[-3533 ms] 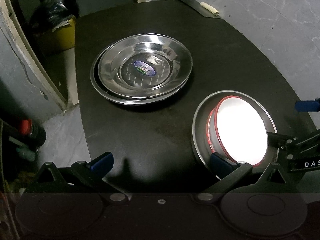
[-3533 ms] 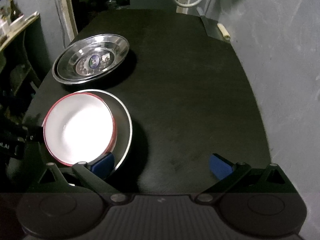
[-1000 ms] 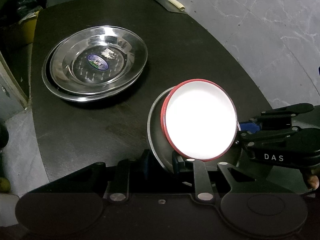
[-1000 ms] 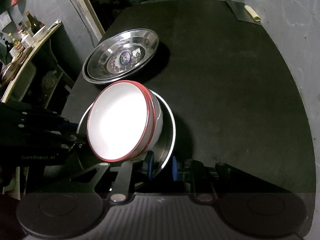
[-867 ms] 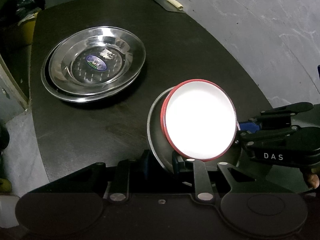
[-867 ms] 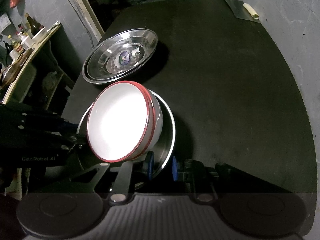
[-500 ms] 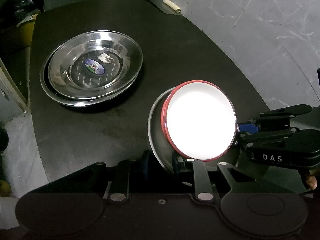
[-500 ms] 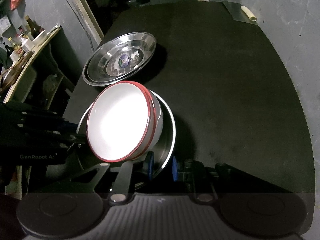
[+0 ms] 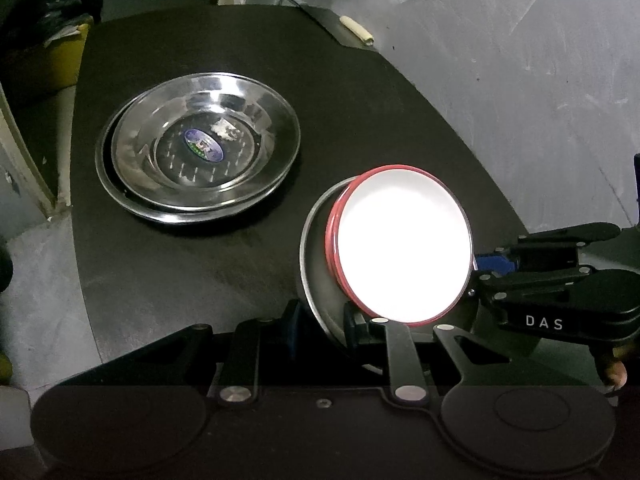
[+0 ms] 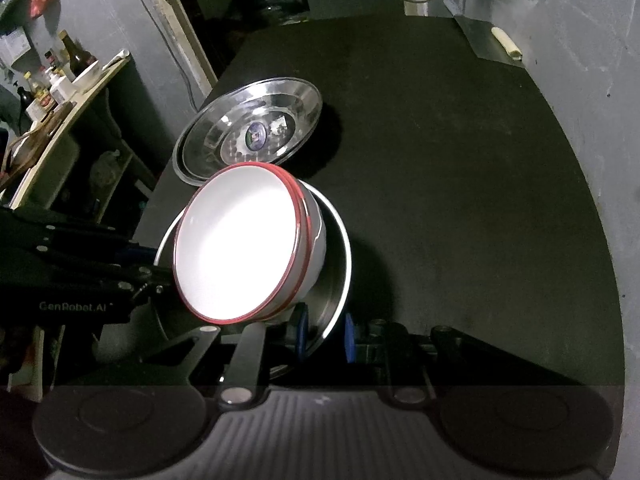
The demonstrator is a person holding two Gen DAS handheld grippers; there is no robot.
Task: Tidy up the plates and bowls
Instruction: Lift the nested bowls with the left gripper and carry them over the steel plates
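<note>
A steel plate [image 9: 316, 280] [image 10: 340, 272] carries stacked white bowls with red rims [image 9: 400, 248] [image 10: 240, 248]. My left gripper [image 9: 320, 320] is shut on the plate's near rim, and my right gripper [image 10: 324, 332] is shut on its opposite rim. Together they hold it in the air above the black table [image 9: 360, 100] [image 10: 460, 180]. A stack of steel plates [image 9: 200, 148] [image 10: 252, 128] with a blue sticker rests on the table further back.
A cleaver with a pale handle [image 9: 356, 28] [image 10: 506, 48] lies at the table's far corner by the grey wall. A shelf with bottles [image 10: 52, 80] stands left of the table. A yellow bin [image 9: 52, 60] sits on the floor at left.
Both grippers closed on the plate's rim and lifted it with the bowls off the table. In the last second the load rose a little and moved closer to the steel plate stack.
</note>
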